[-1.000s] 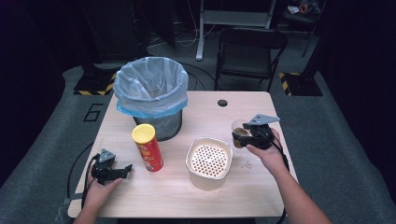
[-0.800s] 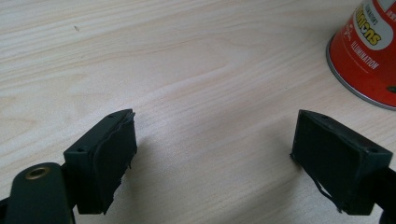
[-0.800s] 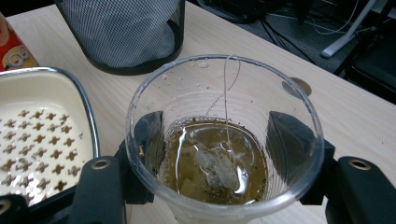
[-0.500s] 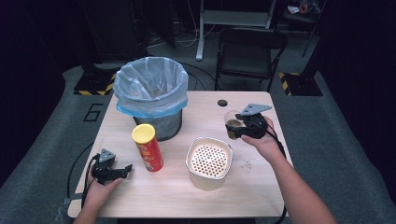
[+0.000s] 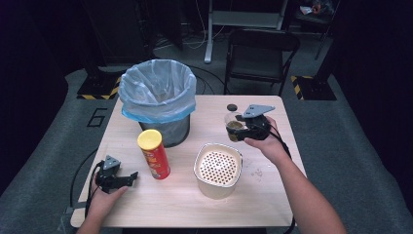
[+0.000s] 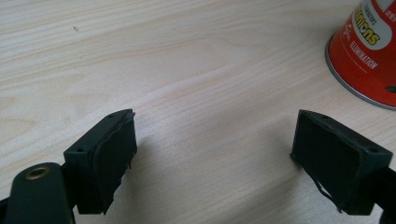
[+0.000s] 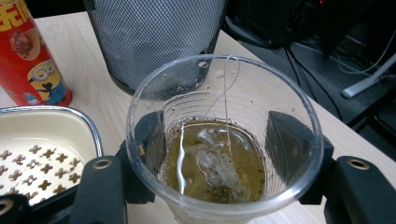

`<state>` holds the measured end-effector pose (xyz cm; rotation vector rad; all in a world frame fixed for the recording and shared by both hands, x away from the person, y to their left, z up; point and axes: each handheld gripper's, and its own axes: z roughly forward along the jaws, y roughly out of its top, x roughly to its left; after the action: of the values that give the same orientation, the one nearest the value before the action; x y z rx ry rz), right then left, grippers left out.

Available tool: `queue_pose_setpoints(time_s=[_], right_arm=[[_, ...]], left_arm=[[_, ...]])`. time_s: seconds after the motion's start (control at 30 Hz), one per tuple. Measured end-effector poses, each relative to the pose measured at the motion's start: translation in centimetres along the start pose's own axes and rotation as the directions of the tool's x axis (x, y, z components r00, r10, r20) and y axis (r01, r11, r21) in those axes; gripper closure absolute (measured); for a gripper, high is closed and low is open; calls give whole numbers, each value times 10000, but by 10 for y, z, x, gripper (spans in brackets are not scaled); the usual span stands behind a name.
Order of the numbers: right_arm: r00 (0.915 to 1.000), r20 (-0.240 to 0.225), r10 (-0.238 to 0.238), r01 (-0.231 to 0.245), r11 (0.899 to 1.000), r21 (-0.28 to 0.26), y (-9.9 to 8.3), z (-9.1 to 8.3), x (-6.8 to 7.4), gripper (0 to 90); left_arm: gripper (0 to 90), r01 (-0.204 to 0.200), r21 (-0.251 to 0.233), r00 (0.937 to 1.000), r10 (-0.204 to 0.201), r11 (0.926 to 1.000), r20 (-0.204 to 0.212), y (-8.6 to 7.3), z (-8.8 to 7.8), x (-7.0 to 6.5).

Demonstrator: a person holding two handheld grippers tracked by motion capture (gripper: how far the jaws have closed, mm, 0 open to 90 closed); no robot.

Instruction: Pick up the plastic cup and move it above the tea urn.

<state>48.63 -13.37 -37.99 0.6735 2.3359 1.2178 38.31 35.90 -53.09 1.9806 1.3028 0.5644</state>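
Observation:
My right gripper (image 5: 235,128) is shut on a clear plastic cup (image 5: 234,124) and holds it above the table, right of the bin. In the right gripper view the cup (image 7: 224,140) holds brownish tea with a tea bag and its string, and a black jaw presses on each side. A wire-mesh bin (image 5: 157,97) lined with a blue bag stands at the back left. My left gripper (image 5: 127,177) rests open near the front left edge. Its fingers (image 6: 109,158) stand wide apart over bare wood, with nothing between them.
A red chips can (image 5: 155,155) with a yellow lid stands upright just right of the left gripper. A white square container (image 5: 217,168) with a perforated insert sits at centre front. A small black disc (image 5: 232,107) lies behind the cup. A folding chair (image 5: 260,53) stands beyond the table.
The right gripper has carried the cup leftward and a little up, away from the table's right edge and toward the bin. The left gripper has stayed put.

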Motion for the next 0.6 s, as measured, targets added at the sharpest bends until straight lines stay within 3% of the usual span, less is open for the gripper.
queue_pose_setpoints(time_s=[0.23,0.3,0.4,0.5,0.6], right_arm=[[9983,13,-578,578,9973,-454,1,2,2,384],[9934,274,-1111,1124,9922,-534,1,2,4,384],[9895,380,-1396,1417,9883,-572,0,2,6,384],[9758,573,-2109,2145,9746,-646,-1,1,13,384],[9554,810,-2840,2894,9550,-652,-3,1,19,383]], left_arm=[[135,-9,32,10000,9,10000,18,0,0,0],[135,6,-16,10000,-6,10000,-9,0,0,0],[135,8,-14,10000,-8,10000,-6,0,0,0],[135,7,-14,10000,-7,10000,-4,0,0,0],[135,12,-17,10000,-12,10000,-3,0,0,0]])
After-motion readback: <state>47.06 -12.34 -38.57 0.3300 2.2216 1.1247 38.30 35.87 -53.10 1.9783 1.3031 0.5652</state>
